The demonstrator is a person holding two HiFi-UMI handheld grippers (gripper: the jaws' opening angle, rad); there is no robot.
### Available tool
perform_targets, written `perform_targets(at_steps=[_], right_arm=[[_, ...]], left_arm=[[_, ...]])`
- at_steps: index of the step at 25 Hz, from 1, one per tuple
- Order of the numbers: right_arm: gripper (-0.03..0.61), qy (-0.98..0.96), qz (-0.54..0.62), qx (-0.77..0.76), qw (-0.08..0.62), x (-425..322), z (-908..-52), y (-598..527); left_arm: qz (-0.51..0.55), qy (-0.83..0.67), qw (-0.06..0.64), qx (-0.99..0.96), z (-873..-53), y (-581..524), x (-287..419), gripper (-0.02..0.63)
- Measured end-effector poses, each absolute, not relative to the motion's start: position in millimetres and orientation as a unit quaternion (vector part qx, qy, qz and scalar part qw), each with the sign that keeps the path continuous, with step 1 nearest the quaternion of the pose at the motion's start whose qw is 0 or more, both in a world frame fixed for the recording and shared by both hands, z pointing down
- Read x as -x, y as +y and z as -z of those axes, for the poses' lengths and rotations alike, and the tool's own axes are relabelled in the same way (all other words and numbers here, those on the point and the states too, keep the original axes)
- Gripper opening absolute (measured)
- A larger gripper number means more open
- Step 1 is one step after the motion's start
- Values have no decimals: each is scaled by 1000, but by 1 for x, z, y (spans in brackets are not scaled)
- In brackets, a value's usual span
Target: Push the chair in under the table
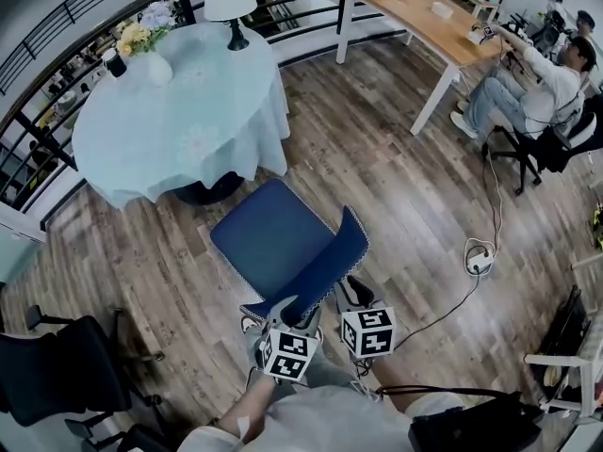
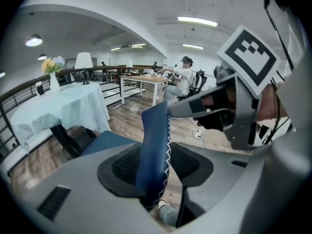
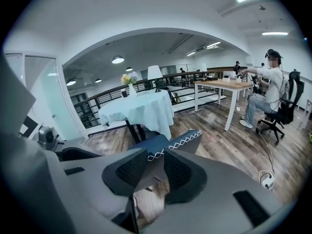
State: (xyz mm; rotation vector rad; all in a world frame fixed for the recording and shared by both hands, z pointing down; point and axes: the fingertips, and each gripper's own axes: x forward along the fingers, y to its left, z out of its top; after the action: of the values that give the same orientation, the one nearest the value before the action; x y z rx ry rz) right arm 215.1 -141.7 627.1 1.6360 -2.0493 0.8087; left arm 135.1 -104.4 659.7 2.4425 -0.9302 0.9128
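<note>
- The round table draped in a pale turquoise cloth [image 1: 132, 149] stands at the upper left of the wood-plank floor [image 1: 396, 186], with its dark pedestal base [image 1: 203, 192] showing below the hem.
- The blue upholstered chair with white zigzag stitching [image 1: 268, 238] stands just short of the cloth. Its seat faces the table and is not yet under it.
- Its backrest [image 1: 325, 262] is the part nearest the person. A level, steady push along the top edge, aimed at the pedestal, should keep the legs from catching or tipping.
- The left gripper [image 2: 155, 167] has its jaws wide, straddling the backrest edge without pinching it. It should close before pushing.
- The right gripper [image 3: 155, 172] has its jaws apart at a narrower gap, with the backrest's end corner showing between them. As far as I can judge it is unclamped. Both grippers should press evenly so the chair does not swivel.
</note>
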Motion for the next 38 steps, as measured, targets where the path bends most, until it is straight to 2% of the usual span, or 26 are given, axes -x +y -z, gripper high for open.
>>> perform_targets(at_steps=[2, 7, 38], right_arm=[[113, -735, -284, -583, 199, -212, -627, -144], [71, -737, -283, -586, 183, -211, -625, -150], [71, -757, -303, -554, 166, -195, -626, -207]], left_arm=[[-309, -338, 209, -864, -661, -106, -133, 189], [-302, -343, 207, -865, -658, -112, -137, 175], [-302, -372, 204, -854, -658, -167, -120, 176]])
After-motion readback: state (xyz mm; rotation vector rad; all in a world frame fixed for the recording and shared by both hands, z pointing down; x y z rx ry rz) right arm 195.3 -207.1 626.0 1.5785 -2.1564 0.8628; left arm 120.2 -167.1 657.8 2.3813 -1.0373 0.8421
